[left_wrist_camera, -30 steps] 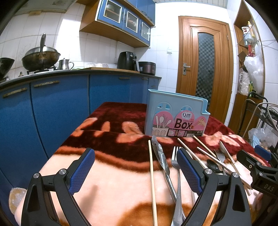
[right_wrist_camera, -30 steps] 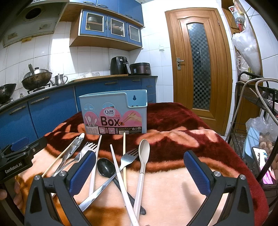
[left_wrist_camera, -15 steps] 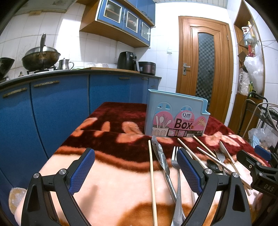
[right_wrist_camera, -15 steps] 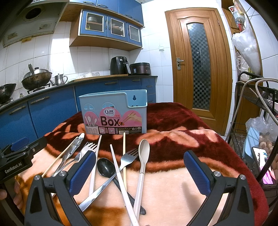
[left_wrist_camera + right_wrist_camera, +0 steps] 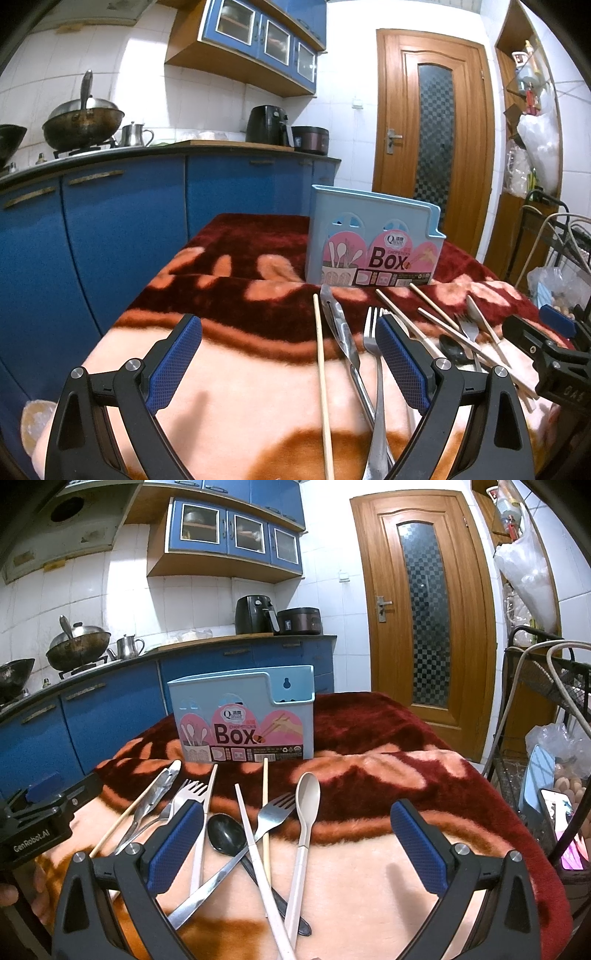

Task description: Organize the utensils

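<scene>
1. Hovering low over the blanket-covered table (image 5: 229,398), the left gripper (image 5: 288,363) has its jaws spread wide and grips nothing; a wooden chopstick (image 5: 322,373), metal tongs (image 5: 341,332) and a steel fork (image 5: 373,339) lie on the blanket between its blue pads (image 5: 177,362).
2. The right gripper (image 5: 297,849) is likewise wide apart and empty, held above the scattered utensils without touching any that can be seen.
3. Between its fingers lie a black spoon (image 5: 225,834), a second steel fork (image 5: 275,812), a beige spoon (image 5: 308,794), a pale chopstick (image 5: 258,864) and a thin wooden chopstick (image 5: 265,794), several of them crossing one another.
4. The light blue utensil box (image 5: 243,716) stands upright on the dark red part of the blanket, just beyond the utensil tips.
5. Its front bears a pink label reading "Box"; the inside is hidden from both views, so its contents cannot be told.
6. Nothing shows above its rim.
</scene>
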A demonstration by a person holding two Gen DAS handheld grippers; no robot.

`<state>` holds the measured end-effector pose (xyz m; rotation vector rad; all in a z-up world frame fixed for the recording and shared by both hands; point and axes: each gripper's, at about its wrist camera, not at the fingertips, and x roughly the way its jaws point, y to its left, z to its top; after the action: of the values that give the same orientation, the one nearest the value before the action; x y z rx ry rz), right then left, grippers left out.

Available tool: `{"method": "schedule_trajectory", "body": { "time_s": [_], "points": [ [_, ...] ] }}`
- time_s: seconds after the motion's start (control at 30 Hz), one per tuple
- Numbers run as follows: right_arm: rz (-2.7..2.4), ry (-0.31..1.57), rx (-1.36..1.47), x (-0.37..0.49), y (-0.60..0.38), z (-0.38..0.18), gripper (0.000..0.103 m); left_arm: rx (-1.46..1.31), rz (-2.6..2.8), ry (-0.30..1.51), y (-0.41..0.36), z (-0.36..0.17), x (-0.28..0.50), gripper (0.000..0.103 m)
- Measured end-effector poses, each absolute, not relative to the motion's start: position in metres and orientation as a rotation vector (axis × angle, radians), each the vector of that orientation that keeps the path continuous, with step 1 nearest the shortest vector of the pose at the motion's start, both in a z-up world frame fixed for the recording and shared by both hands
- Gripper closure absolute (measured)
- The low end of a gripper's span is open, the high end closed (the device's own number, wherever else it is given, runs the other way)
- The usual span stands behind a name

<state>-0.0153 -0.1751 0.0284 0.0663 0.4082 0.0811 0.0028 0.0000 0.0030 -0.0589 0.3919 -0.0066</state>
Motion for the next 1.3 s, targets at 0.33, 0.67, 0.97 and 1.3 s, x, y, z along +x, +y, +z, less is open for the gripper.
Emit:
{"method": "schedule_trajectory", "body": {
  "time_s": [0.33,0.67,0.97,1.3],
  "points": [
    [0.145,0.510,0.062,-0.001,-0.183,0.053,0.000,-0.040,-0.037,0.477,0.002,0.021,0.020,0.008],
    [0.119,0.772,-0.046,0.027,-0.191,0.069,0.008,0.000,-0.070,0.708,0.004,0.045,0.053,0.008],
    [0.133,0.987,-0.063,0.053,-0.194,0.062,0.032,0.070,-0.102,0.921,0.000,0.033,0.078,0.024],
    [0.188,1.170,-0.074,0.073,-0.186,0.049,0.048,0.127,-0.166,1.101,-0.014,0.014,0.099,0.056]
  ]
}}
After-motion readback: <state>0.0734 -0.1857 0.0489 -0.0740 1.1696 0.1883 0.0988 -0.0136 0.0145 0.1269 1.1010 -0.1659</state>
